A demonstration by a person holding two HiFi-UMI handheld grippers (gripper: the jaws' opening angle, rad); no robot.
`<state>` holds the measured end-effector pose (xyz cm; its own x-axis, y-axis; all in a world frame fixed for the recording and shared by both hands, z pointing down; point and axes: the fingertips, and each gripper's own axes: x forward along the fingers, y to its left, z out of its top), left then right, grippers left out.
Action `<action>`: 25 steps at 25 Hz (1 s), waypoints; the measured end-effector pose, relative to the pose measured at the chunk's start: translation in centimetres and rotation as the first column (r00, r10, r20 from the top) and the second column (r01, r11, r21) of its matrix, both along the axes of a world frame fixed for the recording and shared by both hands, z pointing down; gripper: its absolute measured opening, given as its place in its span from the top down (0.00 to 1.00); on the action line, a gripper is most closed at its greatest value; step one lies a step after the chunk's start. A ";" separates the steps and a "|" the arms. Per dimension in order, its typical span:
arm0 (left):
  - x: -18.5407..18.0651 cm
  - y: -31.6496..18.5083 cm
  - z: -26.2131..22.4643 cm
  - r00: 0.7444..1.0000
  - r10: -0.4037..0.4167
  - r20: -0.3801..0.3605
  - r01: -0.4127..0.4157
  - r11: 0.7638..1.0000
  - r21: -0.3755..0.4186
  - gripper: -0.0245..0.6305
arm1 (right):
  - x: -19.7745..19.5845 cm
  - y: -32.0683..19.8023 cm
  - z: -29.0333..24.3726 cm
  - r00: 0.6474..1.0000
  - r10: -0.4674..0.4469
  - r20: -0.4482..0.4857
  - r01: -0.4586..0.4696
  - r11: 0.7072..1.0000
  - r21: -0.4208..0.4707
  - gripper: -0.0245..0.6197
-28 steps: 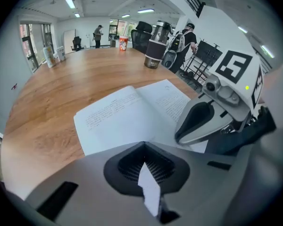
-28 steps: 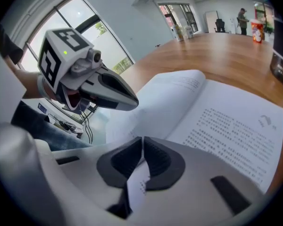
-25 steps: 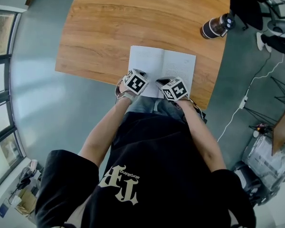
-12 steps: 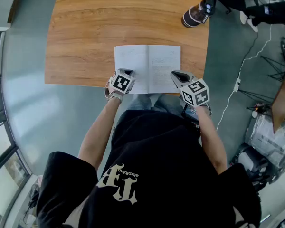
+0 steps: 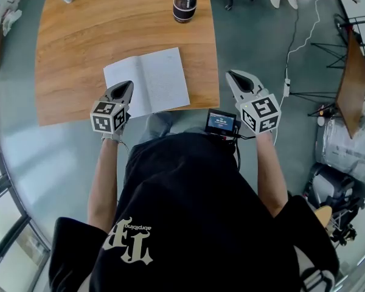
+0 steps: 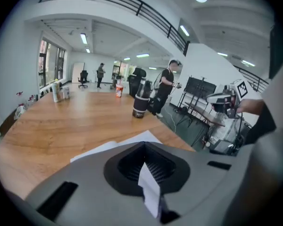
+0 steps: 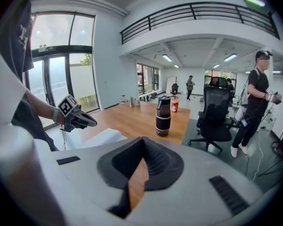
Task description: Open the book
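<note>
Book (image 5: 147,81) lay open on the tabletop (image 5: 109,23); left gripper (image 5: 125,87) and right gripper (image 5: 236,78), jaws clenched empty, flanked it.

open book (image 5: 147,81) lies on wooden table (image 5: 79,41), left gripper (image 5: 125,86) and right gripper (image 5: 235,76) flanking it.

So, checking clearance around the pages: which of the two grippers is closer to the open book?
The left gripper, its tip by the book's near corner; the right gripper hangs past the table edge, over the floor.
</note>
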<state>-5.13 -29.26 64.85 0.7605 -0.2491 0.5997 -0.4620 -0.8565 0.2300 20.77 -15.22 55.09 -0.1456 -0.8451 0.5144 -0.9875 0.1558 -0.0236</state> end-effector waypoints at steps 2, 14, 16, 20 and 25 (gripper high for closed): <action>1.4 1.8 -2.8 0.998 -0.007 -0.055 0.009 0.999 0.035 0.95 | 0.7 1.8 -1.2 1.000 -0.008 0.005 0.008 0.999 0.041 0.98; 7.3 15.3 -10.5 0.952 -0.093 -0.293 0.111 0.993 0.047 0.95 | 6.1 12.7 -2.4 0.998 -0.022 0.066 0.012 0.987 0.157 0.98; 7.1 17.5 -11.1 0.942 -0.111 -0.318 0.131 0.990 0.044 0.95 | 5.7 13.8 -2.0 0.995 -0.053 0.080 0.040 0.987 0.155 0.98; 4.9 19.4 -13.2 0.912 -0.173 -0.373 0.214 0.974 0.071 0.95 | 1.8 12.3 -1.6 0.972 -0.227 0.055 0.212 0.956 0.202 0.98; 2.7 25.0 -13.9 0.892 -0.204 -0.404 0.239 0.970 0.036 0.95 | -1.3 15.1 -0.4 0.937 -0.349 -0.025 0.349 0.928 0.132 0.98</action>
<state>-2.41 -4.29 50.93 0.8492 -0.4745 0.2318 -0.5281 -0.7664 0.3656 19.43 -0.14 54.70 -0.4428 -0.8013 0.4022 -0.8704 0.4919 0.0216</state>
